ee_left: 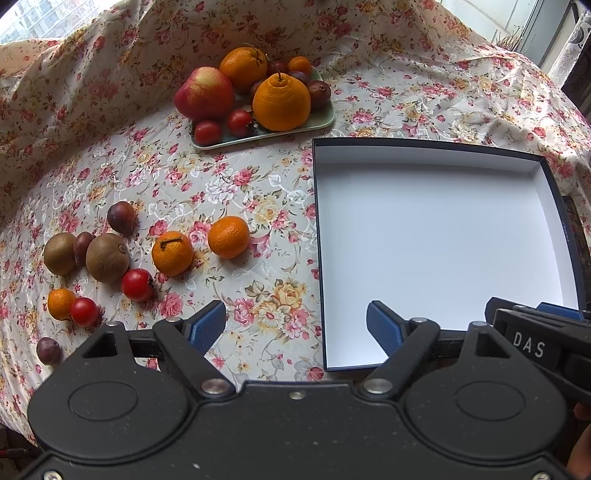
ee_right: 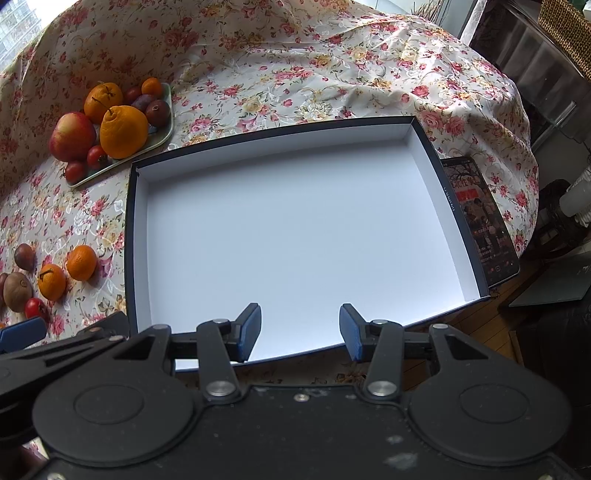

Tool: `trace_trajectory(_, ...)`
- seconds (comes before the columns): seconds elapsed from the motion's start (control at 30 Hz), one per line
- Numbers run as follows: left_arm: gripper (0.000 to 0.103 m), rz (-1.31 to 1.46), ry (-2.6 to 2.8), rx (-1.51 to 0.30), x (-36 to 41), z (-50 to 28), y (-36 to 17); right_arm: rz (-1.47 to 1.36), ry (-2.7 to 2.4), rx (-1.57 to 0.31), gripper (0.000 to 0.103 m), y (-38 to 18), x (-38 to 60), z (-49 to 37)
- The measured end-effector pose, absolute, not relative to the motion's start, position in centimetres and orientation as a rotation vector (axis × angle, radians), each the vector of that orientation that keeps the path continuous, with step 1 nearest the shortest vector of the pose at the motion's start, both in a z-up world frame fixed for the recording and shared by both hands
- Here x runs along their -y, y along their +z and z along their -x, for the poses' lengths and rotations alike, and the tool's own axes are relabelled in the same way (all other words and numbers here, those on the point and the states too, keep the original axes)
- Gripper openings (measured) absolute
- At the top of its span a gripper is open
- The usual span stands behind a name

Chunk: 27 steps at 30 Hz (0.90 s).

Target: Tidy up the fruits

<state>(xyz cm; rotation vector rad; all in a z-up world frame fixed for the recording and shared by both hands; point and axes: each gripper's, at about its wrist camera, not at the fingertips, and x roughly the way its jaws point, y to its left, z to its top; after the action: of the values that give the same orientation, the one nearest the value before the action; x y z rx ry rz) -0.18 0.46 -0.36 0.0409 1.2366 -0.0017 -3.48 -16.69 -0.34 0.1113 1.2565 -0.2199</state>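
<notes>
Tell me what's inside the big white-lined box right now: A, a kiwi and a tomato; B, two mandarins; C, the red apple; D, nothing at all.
D: the box shows only its bare white floor in both wrist views, and the fruit lies on the floral cloth or the green tray.

Black gripper [ee_left: 295, 328] frames, blue pads [ee_right: 249, 330], silver screws

A home: floral tablecloth [ee_left: 258, 206], wicker chair [ee_right: 565, 33], window light
</notes>
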Motion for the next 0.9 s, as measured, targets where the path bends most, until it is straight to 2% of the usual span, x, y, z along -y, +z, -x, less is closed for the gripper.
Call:
trace_trajectory(0.43,0.084,-0.016,0.025,-1.239,-2.5,0.3,-0.1,-0.112,-0.198,-1.256,0.048,0.0,15.1,2.9)
trace_trajectory(0.9,0.083,0.097,0.147,-1.236,-11.6,0.7,0.4,-0.029,-0.104,-1.241,0.048,0.1,6.9,1.1)
